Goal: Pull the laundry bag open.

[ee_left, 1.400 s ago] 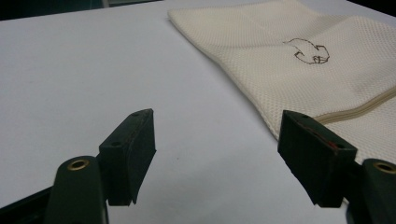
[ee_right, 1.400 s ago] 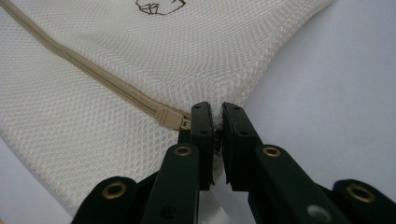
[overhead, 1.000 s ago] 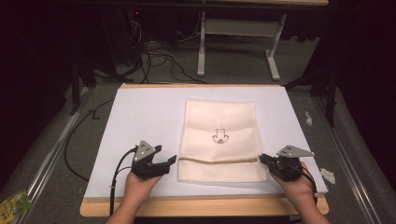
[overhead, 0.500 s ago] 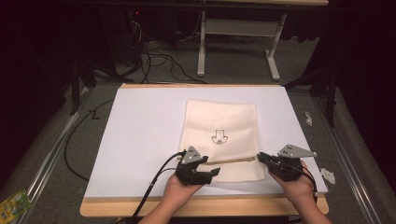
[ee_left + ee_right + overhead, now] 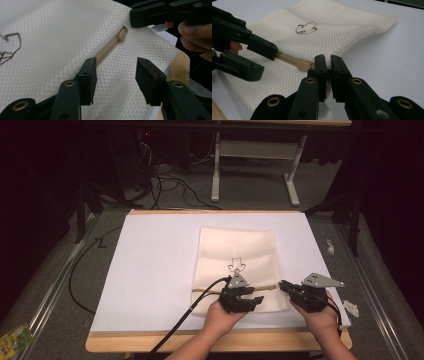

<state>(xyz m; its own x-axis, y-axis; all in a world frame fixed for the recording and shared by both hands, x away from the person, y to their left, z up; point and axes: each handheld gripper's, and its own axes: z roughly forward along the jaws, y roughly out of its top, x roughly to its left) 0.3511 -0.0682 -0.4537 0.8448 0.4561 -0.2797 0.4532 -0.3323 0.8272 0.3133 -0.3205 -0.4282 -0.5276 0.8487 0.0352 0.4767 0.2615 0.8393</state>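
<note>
A cream mesh bag [image 5: 237, 252] with a small drawn arrow lies flat on the white sheet [image 5: 150, 265]. A tan zipper [image 5: 106, 48] crosses its near end, and the zipper pull [image 5: 303, 66] sits near the bag's right edge. My right gripper [image 5: 283, 286] is shut on that right edge [image 5: 327, 65], just beside the pull. My left gripper [image 5: 256, 298] hovers open over the bag's near part, its jaws straddling the zipper line [image 5: 116, 72] a little short of the pull [image 5: 122, 35]. In the right gripper view, the left gripper [image 5: 265, 62] is open at the left.
The white sheet covers a wooden table whose near edge [image 5: 215, 340] runs just behind my hands. The left gripper's black cable [image 5: 175, 325] trails off the front. Small white scraps [image 5: 351, 308] lie to the right. Cables and a desk frame [image 5: 255, 165] stand beyond the table.
My left gripper has swept right from the bag's left edge across its near end and now hovers over the zipper near the right gripper. The right gripper has held still.
</note>
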